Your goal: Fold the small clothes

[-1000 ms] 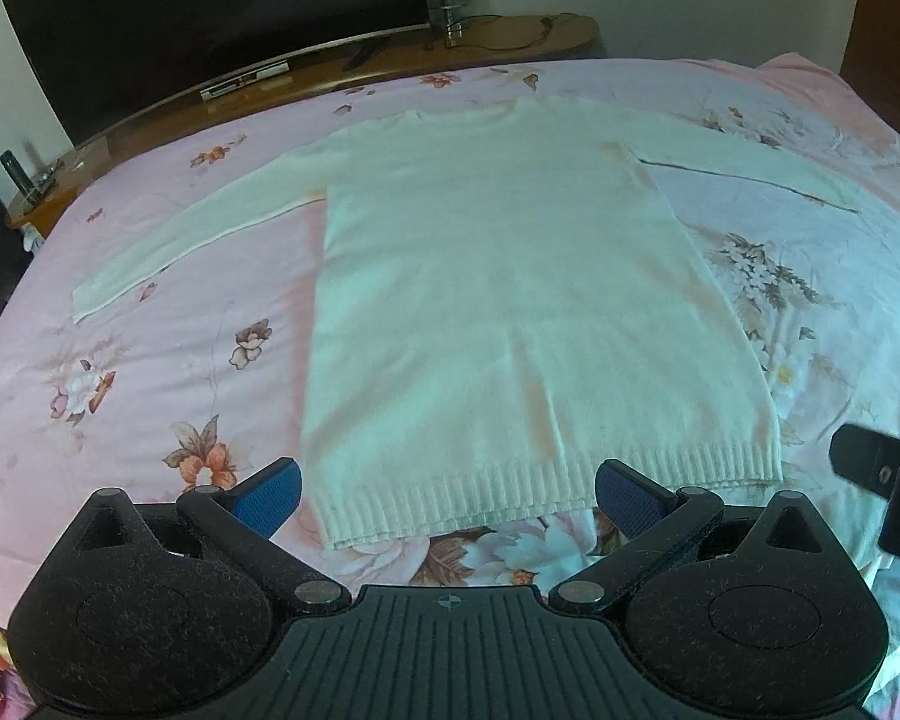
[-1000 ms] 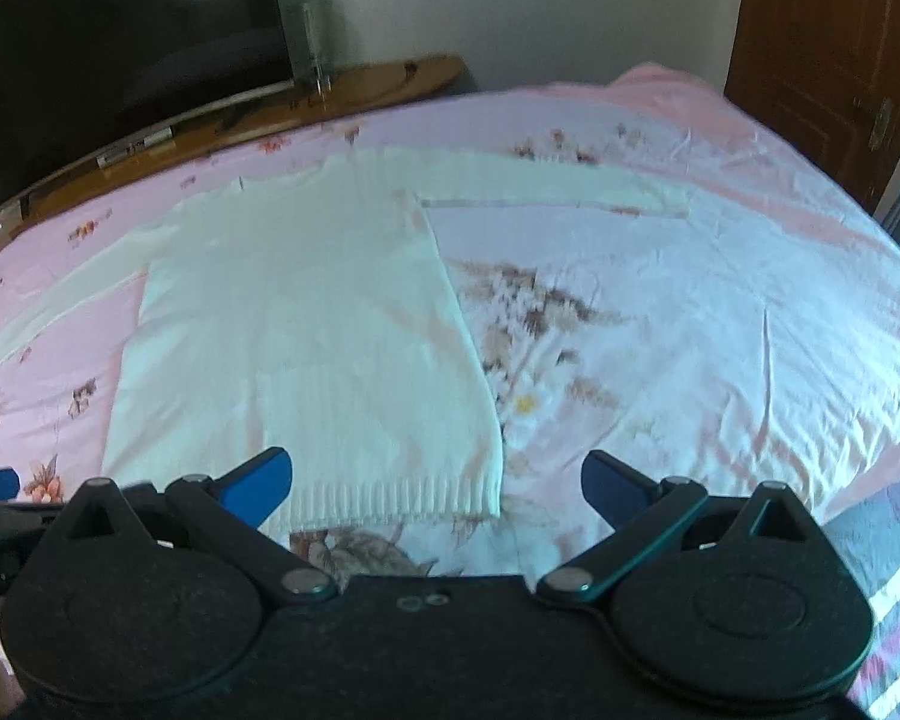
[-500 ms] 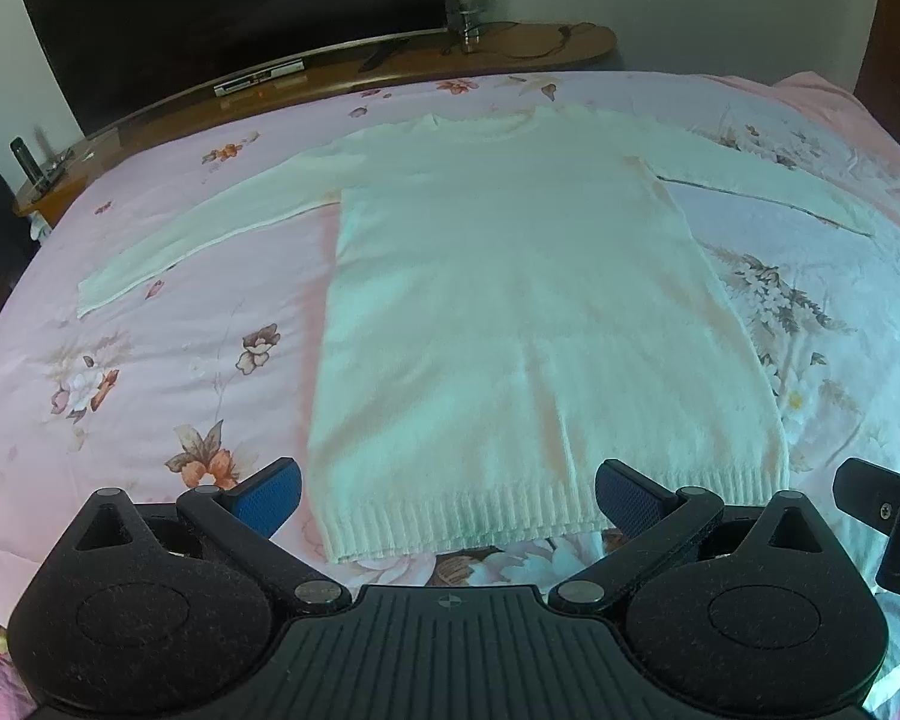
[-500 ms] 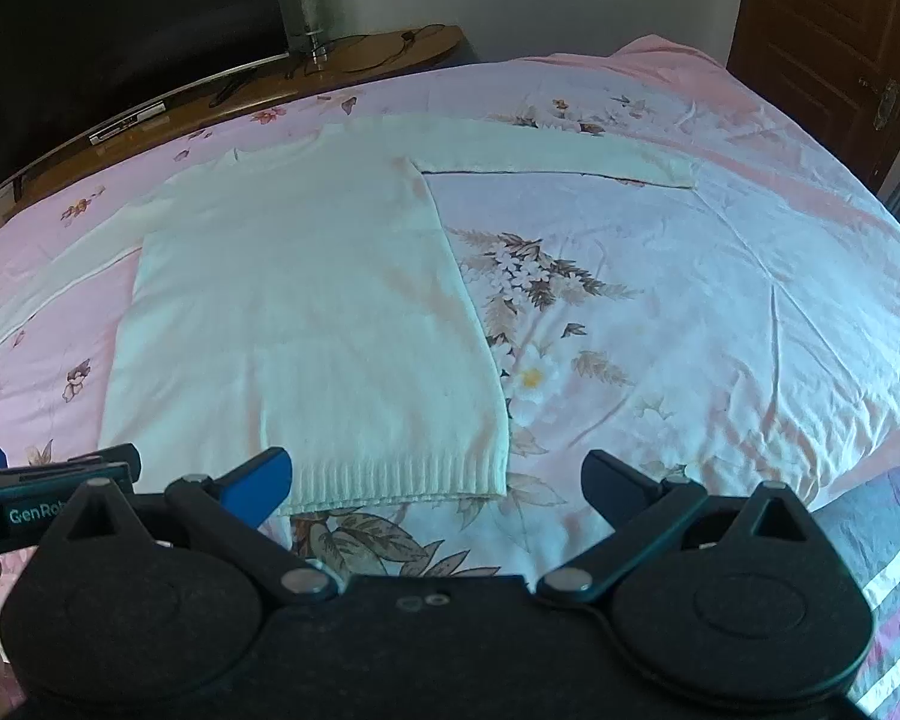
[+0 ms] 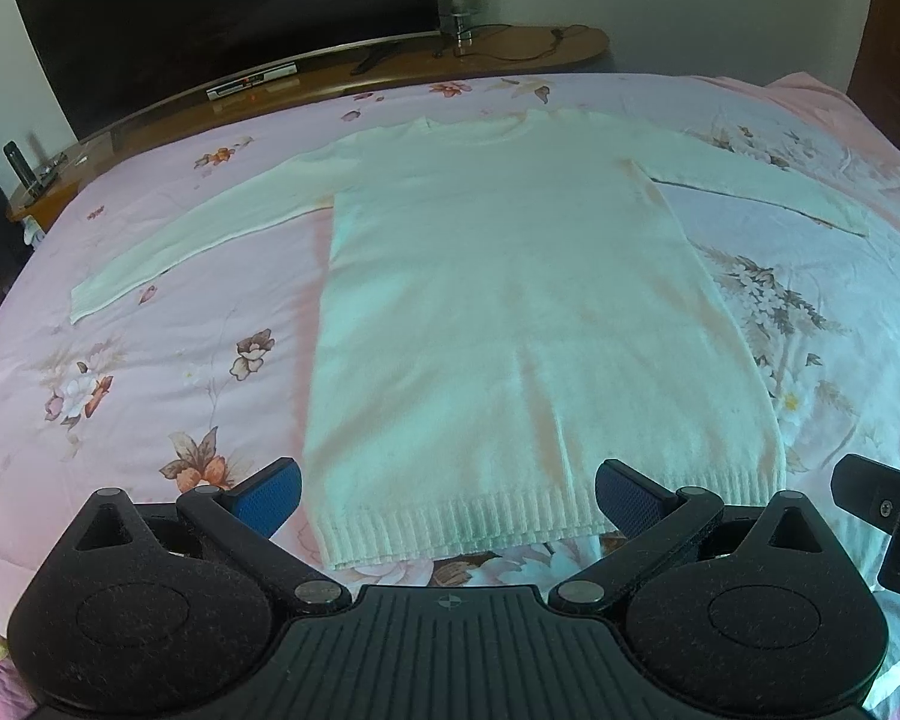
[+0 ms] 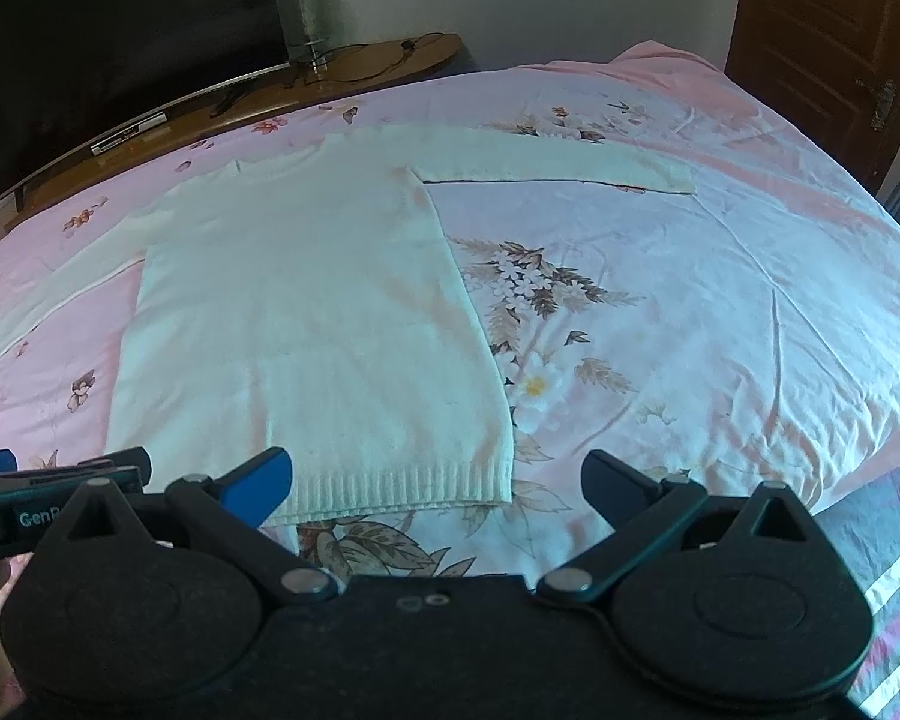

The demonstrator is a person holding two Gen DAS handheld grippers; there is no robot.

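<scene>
A bed (image 5: pixel 150 324) with a pink floral sheet fills both views, and beyond its far edge at 12 o'clock runs a curved wooden shelf (image 5: pixel 510 51) below a dark television (image 5: pixel 222 0). A cream knit sweater (image 5: pixel 510 312) lies flat on the sheet, face up or down I cannot tell, with its neckline toward 12 o'clock and its ribbed hem (image 5: pixel 462 534) at 6 o'clock, nearest the cameras. One sleeve (image 5: pixel 198 234) stretches out toward 9 o'clock, the other sleeve (image 6: pixel 558 165) toward 3 o'clock, both straight and smooth. A brown door (image 6: pixel 828 36) stands at 2 o'clock in the right wrist view. The left claw (image 5: pixel 447 495) is spread wide with nothing in it, its blue pads hanging to either side of the hem's left part, above the cloth rather than pinching it. The right claw (image 6: pixel 435 483) is likewise wide apart and empty, poised at the hem's right corner, one finger over the rib and the other over bare sheet.
</scene>
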